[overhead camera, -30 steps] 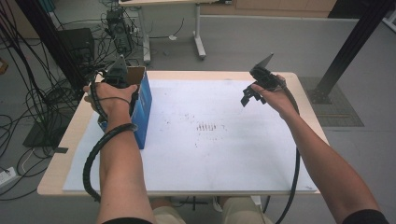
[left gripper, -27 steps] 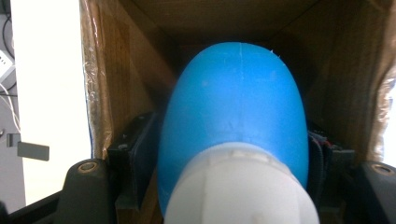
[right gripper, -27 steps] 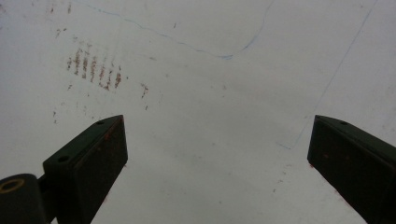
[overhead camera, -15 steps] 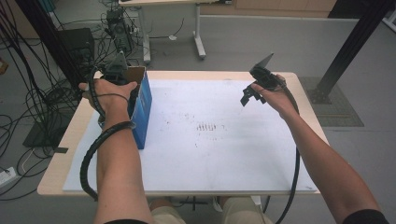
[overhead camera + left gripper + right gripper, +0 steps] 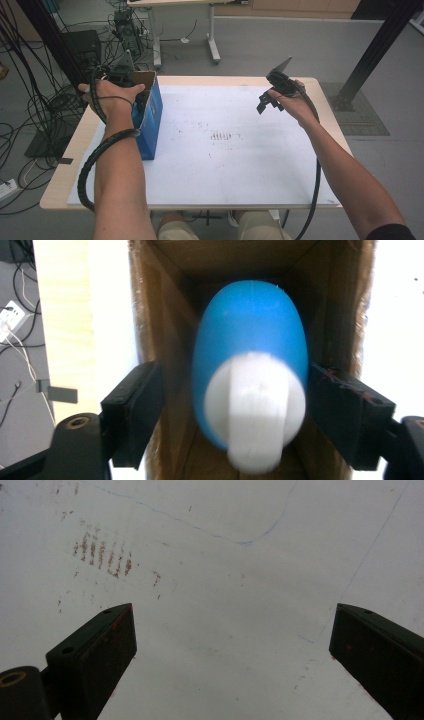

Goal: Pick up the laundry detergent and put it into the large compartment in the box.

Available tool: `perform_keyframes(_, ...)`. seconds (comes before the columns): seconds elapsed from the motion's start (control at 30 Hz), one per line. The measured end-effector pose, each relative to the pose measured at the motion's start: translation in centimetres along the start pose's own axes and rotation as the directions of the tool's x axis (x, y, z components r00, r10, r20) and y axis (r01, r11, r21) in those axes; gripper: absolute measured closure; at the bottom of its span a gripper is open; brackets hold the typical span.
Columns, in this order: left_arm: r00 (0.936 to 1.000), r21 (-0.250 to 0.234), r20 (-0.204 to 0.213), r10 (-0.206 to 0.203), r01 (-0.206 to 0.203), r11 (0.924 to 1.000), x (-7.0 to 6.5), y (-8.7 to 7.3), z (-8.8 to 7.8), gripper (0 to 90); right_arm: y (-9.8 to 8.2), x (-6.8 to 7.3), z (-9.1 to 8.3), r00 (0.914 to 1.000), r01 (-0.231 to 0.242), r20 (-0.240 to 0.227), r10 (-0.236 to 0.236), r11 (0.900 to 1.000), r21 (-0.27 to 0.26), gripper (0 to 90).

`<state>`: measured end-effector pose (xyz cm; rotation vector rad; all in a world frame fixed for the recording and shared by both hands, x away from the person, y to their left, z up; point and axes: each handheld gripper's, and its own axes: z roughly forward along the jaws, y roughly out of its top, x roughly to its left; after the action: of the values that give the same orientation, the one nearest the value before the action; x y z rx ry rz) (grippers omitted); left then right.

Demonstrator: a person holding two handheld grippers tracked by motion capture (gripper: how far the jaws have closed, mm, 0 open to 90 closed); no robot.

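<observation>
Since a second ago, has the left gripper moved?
Yes. The left gripper has risen slightly against the box, jaws opening around the blue object.

The high view looks forward and down over the whole desk (image 5: pixel 225 190) from the person's side. The left gripper view peers close, straight down into the box (image 5: pixel 165 270) at the desk's left edge. The right gripper view faces the sheet's rust marks (image 5: pixel 102 552), shared with the high view.
</observation>
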<state>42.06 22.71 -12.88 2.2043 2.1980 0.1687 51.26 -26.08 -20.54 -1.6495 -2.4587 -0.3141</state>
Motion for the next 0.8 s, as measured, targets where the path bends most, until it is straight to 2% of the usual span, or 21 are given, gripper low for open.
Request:
perform_keyframes(0.13,0.9982,-0.008,0.005,0.06,-0.06,0.9981,-0.2,-0.3,-1.7,22.4,0.1,-0.1,0.1,1.0,-0.002,0.001,0.002,1.0,0.001,4.6)
perform_keyframes(0.27,0.9908,-0.019,0.032,0.132,-0.131,0.9912,-0.6,-0.5,-3.5,20.2,0.2,0.1,0.2,1.0,-0.003,0.005,0.003,1.0,0.002,4.6)
perform_keyframes(0.37,0.9805,-0.035,0.029,0.194,-0.193,0.9805,-1.5,-0.7,-4.8,16.2,0.4,0.4,0.2,0.9999,0.003,0.01,-0.003,1.0,0.005,4.6)
perform_keyframes(0.4,0.9752,-0.043,0.026,0.22,-0.219,0.9748,-1.9,-0.9,-5.2,15.1,0.4,0.6,0.2,0.9999,0.004,0.012,-0.004,1.0,0.005,4.6)
perform_keyframes(0.47,0.9602,-0.062,0.01,0.279,-0.278,0.9586,-2.9,-1.2,-6.0,13.1,0.6,0.7,0.1,0.9999,0.002,0.014,-0.002,1.0,0.011,4.6)
perform_keyframes(0.5,0.9494,-0.065,-0.007,0.314,-0.314,0.9473,-3.5,-1.4,-6.3,12.9,0.6,0.7,0.1,0.9999,0.005,0.015,-0.005,1.0,0.008,4.6)
perform_keyframes(0.53,0.9358,-0.074,-0.02,0.352,-0.352,0.933,-4.1,-1.7,-6.6,11.6,0.7,0.8,0.1,0.9999,-0.001,0.016,0.001,1.0,0.007,4.6)
perform_keyframes(0.6,0.9129,-0.082,-0.017,0.408,-0.408,0.9093,-4.9,-1.9,-7.0,10.7,0.8,0.7,0.1,0.9999,-0.004,0.016,0.004,1.0,0.009,4.6)
perform_keyframes(0.63,0.898,-0.088,-0.009,0.44,-0.439,0.8942,-5.3,-2.0,-7.1,9.9,0.8,0.6,0.1,0.9999,-0.007,0.016,0.007,1.0,0.007,4.6)
perform_keyframes(0.67,0.8803,-0.092,-0.006,0.474,-0.473,0.8763,-5.8,-2.1,-7.2,9.6,0.9,0.6,0.2,0.9998,-0.012,0.016,0.012,1.0,0.01,4.6)
perform_keyframes(0.7,0.8596,-0.092,-0.007,0.511,-0.509,0.8557,-6.4,-2.1,-7.3,9.3,1.0,0.6,0.2,0.9997,-0.017,0.018,0.016,1.0,0.014,4.6)
perform_keyframes(0.77,0.8083,-0.092,-0.013,0.589,-0.587,0.8043,-7.9,-2.3,-7.5,8.3,1.1,0.6,0.4,0.9996,-0.019,0.021,0.019,1.0,0.019,4.6)
perform_keyframes(0.8,0.7785,-0.089,-0.022,0.627,-0.626,0.7744,-8.8,-2.4,-7.6,8.5,1.1,0.5,0.4,0.9995,-0.02,0.023,0.02,1.0,0.021,4.6)
